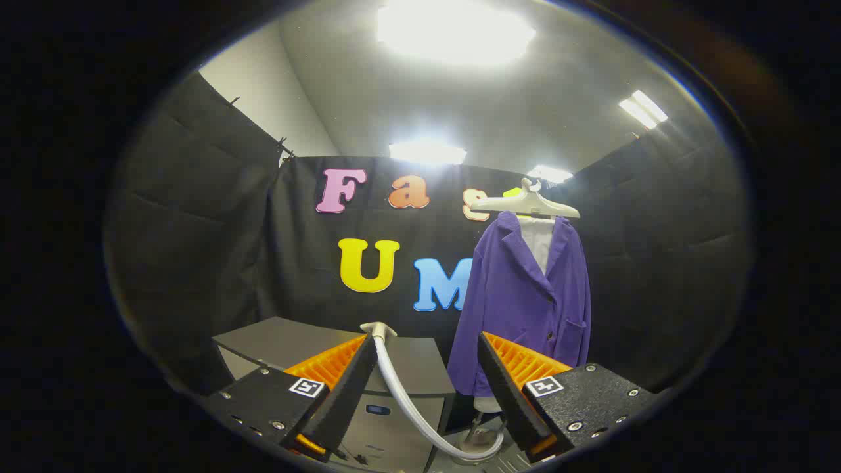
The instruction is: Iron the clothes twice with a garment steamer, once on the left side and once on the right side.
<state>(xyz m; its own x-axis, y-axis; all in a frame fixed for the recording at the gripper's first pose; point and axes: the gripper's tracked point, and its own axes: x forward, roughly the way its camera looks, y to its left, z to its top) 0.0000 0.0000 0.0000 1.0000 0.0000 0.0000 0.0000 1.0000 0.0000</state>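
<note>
Gripper (420,368) wide open, holding nothing; steamer hose (401,387) runs btwn its fingers, lower centre. Purple jacket (525,295) hangs on hanger, right of centre, well beyond. Looks like ironing not begun, both sides left.

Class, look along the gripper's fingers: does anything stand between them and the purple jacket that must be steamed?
Nothing solid blocks the way. The gripper is open and holds nothing. The white hose curves through the gap between its fingers, low down. The purple jacket hangs on its hanger beyond the right finger, in open view.
</note>
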